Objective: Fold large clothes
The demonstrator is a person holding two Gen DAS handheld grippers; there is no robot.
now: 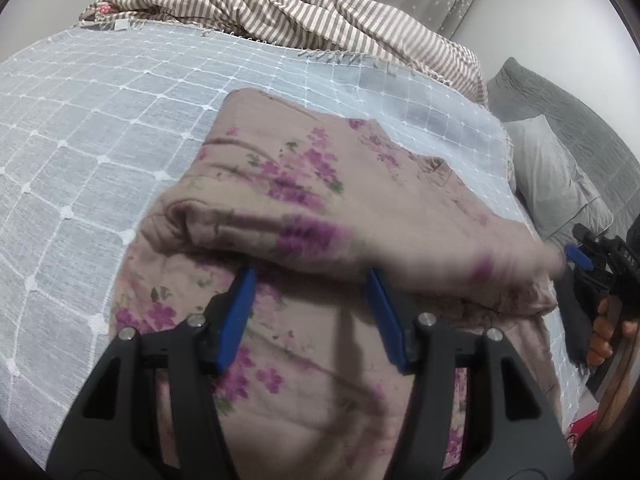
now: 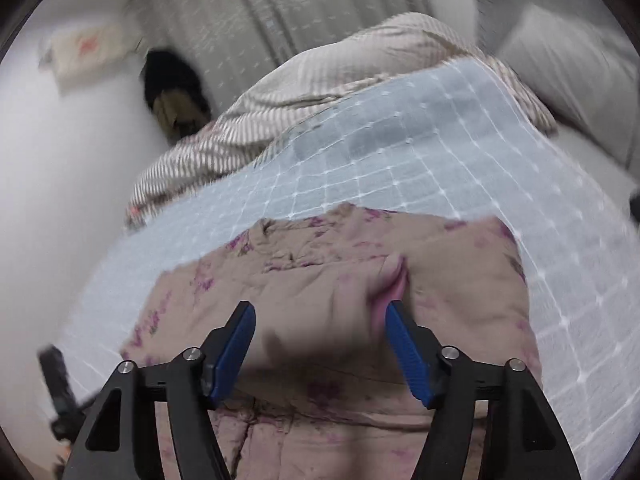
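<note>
The floral garment (image 1: 304, 208) is lying partly folded on the bed (image 1: 80, 140), and it looks like soft, quilted, fairly thick fabric, so it'll flop and bunch rather than hold a crease. Both the left hand-held gripper (image 1: 312, 276) and the right hand-held gripper (image 2: 320, 312) have their jaws spread apart with nothing pinched. It's blurry, but I'd grab the thick folded edge near each side, not a single thin layer.

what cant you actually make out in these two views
- Left wrist view: left hand-held gripper fingertips are hidden under the floral garment fold.
- Right wrist view: motion blur; dark object by the wall is unidentifiable.
- Garment's near edge: cut off in both views.
</note>
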